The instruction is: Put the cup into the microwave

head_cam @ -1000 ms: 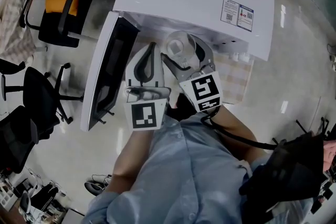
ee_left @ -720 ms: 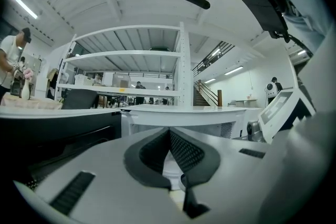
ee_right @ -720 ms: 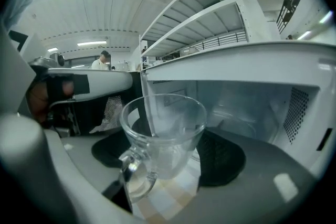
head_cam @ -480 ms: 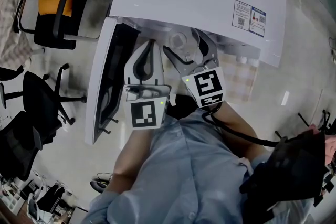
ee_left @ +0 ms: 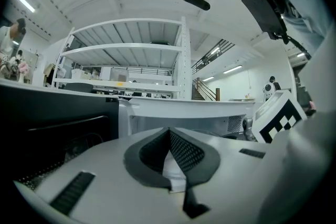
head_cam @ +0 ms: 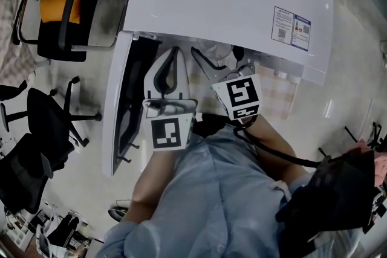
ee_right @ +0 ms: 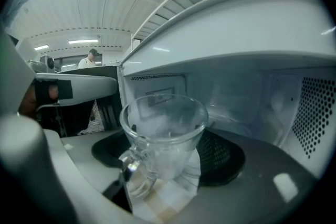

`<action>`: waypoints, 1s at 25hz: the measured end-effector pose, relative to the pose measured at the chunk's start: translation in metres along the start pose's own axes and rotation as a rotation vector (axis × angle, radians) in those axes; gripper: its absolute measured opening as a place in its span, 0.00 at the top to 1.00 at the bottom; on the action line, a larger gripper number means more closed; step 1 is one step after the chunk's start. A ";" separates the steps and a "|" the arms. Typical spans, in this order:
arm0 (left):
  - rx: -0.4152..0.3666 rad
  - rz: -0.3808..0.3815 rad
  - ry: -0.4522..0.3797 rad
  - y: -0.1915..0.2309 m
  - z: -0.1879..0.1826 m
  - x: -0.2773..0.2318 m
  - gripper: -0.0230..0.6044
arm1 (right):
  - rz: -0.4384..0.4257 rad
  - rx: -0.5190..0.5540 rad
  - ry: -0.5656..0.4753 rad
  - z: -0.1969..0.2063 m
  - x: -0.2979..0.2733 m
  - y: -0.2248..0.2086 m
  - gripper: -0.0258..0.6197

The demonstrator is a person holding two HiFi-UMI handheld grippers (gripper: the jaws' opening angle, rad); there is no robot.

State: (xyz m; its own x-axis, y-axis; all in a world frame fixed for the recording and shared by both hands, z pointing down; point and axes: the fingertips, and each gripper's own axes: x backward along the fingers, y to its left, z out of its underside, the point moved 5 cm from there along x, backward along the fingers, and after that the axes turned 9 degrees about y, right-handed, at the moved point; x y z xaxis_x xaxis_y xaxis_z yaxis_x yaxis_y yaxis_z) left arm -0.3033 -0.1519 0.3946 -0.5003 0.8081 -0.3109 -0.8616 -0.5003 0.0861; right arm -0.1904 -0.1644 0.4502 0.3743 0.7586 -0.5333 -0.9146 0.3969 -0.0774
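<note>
The white microwave [head_cam: 230, 3] stands with its door [head_cam: 121, 112] swung open to the left. My right gripper [head_cam: 219, 56] is shut on a clear glass cup [ee_right: 163, 136] with a handle, holding it upright at the mouth of the cavity [ee_right: 252, 97]. In the head view the cup [head_cam: 221, 51] is mostly hidden under the microwave's top edge. My left gripper [head_cam: 175, 52] hovers just left of it, between the cup and the door, fingertips together and holding nothing. The left gripper view shows those jaws [ee_left: 169, 134] meeting in front of the microwave [ee_left: 178, 110].
Black office chairs [head_cam: 60, 15] stand on the floor to the left of the open door. A checked cloth [head_cam: 275, 93] lies under the microwave's right front. A black bag [head_cam: 326, 196] hangs at my right side. A person [ee_right: 90, 60] stands far off.
Both grippers have moved forward toward the microwave. The cup, fully visible in front of the opening a second ago, has slipped under the microwave's top edge.
</note>
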 end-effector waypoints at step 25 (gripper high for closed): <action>0.007 0.006 0.027 0.015 0.008 -0.024 0.95 | 0.100 0.020 0.024 0.005 -0.037 -0.035 0.39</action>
State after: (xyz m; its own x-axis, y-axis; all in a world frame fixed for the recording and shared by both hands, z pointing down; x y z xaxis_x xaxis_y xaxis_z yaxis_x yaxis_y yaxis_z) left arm -0.3050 -0.1768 0.4107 -0.5026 0.7964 -0.3363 -0.8594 -0.5025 0.0944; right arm -0.1718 -0.2040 0.4768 0.2770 0.7825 -0.5577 -0.9440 0.3298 -0.0062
